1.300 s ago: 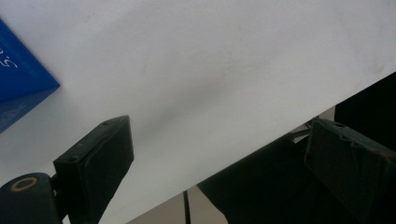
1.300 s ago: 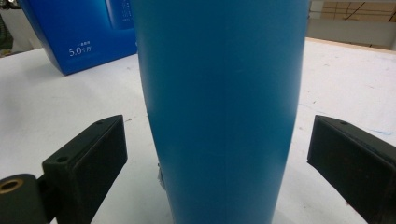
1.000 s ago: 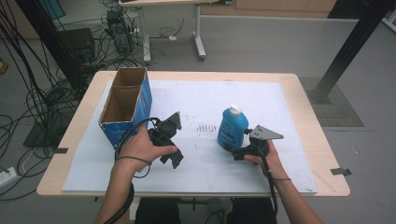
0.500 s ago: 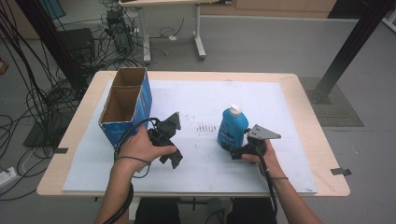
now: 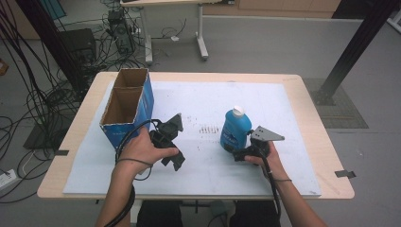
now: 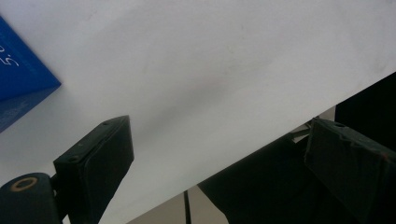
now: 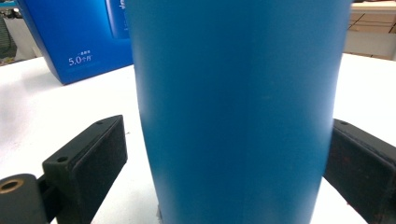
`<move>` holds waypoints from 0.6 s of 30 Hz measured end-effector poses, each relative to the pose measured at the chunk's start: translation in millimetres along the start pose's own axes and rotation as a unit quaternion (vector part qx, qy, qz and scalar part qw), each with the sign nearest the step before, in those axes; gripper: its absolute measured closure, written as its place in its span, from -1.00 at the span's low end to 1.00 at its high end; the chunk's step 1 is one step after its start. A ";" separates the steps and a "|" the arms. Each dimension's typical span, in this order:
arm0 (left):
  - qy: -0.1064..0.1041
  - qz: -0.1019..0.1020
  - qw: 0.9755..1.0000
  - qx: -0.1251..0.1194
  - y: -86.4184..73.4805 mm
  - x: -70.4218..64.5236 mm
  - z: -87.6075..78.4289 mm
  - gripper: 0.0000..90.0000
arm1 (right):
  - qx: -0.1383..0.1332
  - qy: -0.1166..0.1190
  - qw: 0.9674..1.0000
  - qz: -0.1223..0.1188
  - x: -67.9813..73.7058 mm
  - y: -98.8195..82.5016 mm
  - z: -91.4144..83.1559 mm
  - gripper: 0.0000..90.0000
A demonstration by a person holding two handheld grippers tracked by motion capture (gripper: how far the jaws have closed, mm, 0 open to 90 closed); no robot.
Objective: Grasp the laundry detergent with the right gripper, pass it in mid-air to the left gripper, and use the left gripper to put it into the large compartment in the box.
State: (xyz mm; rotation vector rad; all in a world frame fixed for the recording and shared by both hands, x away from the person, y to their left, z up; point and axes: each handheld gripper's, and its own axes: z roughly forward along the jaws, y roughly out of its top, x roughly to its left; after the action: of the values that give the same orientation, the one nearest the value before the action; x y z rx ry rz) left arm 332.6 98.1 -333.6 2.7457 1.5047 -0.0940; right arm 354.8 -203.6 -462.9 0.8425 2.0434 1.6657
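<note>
Here, right gripper [image 5: 239,152] level behind bottle [image 5: 235,128]

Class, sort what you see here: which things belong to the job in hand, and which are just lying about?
In the job:
blue bottle, between the right tongs, left pad apart from it
open blue box
left tongs, open

Lying about:
cables on the floor
far table legs

Wooden table [image 5: 312,109] with rounded corners, white sheet [image 5: 198,97] covering most of the top, black tape tabs [image 5: 344,173] at its edges. Grey floor [image 5: 265,45] all round. Tangle of black cables [image 5: 33,104] on the left, dark equipment box [image 5: 78,42] behind. Second table's white legs [image 5: 201,33] at the back. Black slanted post [image 5: 354,45] on the right. Even indoor light.
</note>
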 end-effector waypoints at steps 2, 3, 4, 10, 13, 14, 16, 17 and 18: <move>0.002 -0.003 1.000 0.000 0.1 0.1 0.1 -0.82 | 0.000 0.000 1.000 0.000 0.0 0.1 -0.1 -0.89; 0.003 -0.005 1.000 0.001 0.1 0.1 0.2 -0.83 | 0.000 0.000 1.000 0.000 -0.1 0.1 0.0 -0.89; 0.004 -0.006 1.000 0.001 0.1 0.1 0.3 -0.83 | 0.000 0.000 1.000 0.000 -0.2 0.1 0.0 -0.89; 0.003 -0.009 1.000 0.002 0.3 0.5 0.0 -0.83 | -0.001 -0.001 1.000 -0.001 -0.6 0.3 -0.4 -0.89; 0.000 -0.008 1.000 0.002 0.5 0.5 -0.3 -0.82 | -0.001 -0.002 1.000 -0.001 -0.5 0.3 -0.3 -0.89; 0.000 -0.009 1.000 0.002 0.6 0.5 -0.4 -0.82 | -0.002 -0.001 1.000 -0.001 -0.5 0.4 -0.3 -0.89; 0.001 -0.009 1.000 0.001 0.8 0.6 -0.7 -0.82 | -0.002 -0.001 1.000 0.000 -0.4 0.4 -0.4 -0.89; 0.000 -0.009 1.000 0.001 0.7 0.8 -1.0 -0.82 | -0.002 -0.001 1.000 -0.001 -0.5 0.4 -0.4 -0.89; 0.001 -0.010 1.000 0.001 0.7 0.7 -1.1 -0.82 | -0.002 -0.002 1.000 -0.001 -0.5 0.5 -0.5 -0.89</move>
State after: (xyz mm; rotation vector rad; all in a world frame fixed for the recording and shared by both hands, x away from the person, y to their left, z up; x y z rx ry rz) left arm 333.7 98.4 -332.6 2.7326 1.5336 -0.0931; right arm 355.0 -204.2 -462.4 0.8410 2.0364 1.6664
